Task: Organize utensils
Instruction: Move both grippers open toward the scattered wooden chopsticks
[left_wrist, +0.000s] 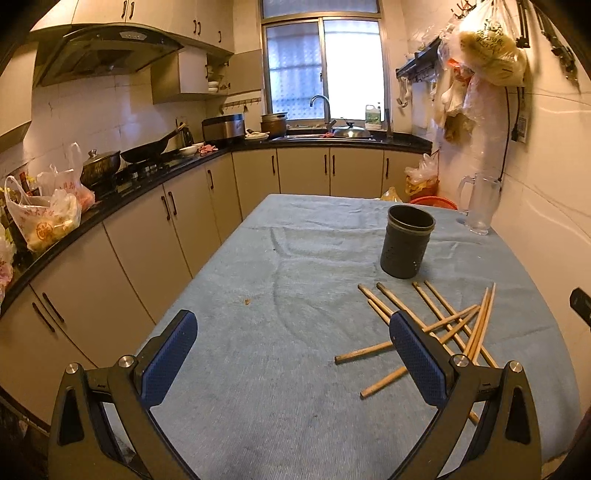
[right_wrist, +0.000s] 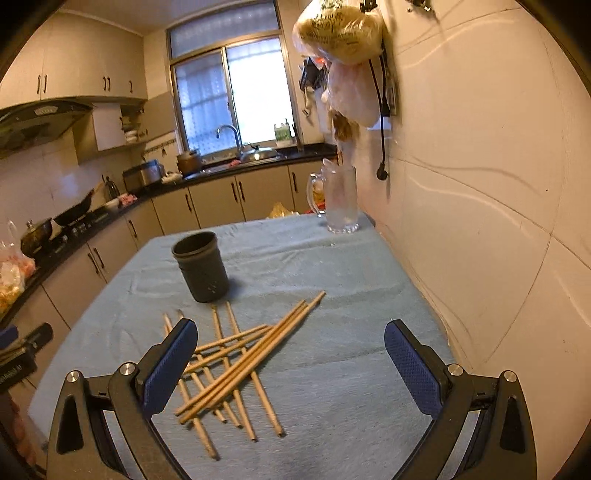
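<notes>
Several wooden chopsticks lie scattered and crossed on the blue cloth of the table. They also show in the right wrist view. A dark round utensil holder stands upright just beyond them, empty as far as I can see; it also shows in the right wrist view. My left gripper is open and empty, above the cloth, left of the chopsticks. My right gripper is open and empty, with the chopsticks by its left finger.
A clear glass pitcher stands at the table's far right corner by the wall. Bags hang on the wall above it. Kitchen counter with pots and bags runs along the left.
</notes>
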